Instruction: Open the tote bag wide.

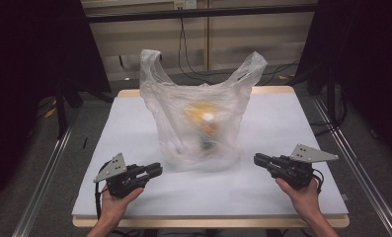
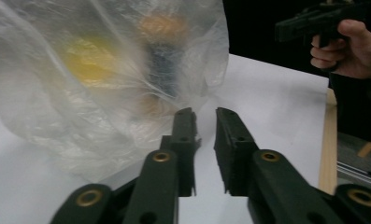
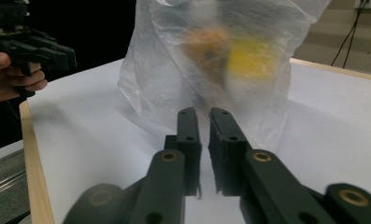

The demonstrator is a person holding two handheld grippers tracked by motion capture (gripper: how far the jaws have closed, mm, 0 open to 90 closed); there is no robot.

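The thin translucent plastic carrier bag (image 1: pixel 198 118) stands mid-table on the white tabletop (image 1: pixel 282 123), handles up, propped by the yellow and orange items (image 1: pixel 203 118) inside. Your left gripper (image 1: pixel 156 171) and right gripper (image 1: pixel 257 159) flank its base, apart from it. Both sets of jaws are nearly pressed together, pinching nothing. Looks like a standoff, not a grip.
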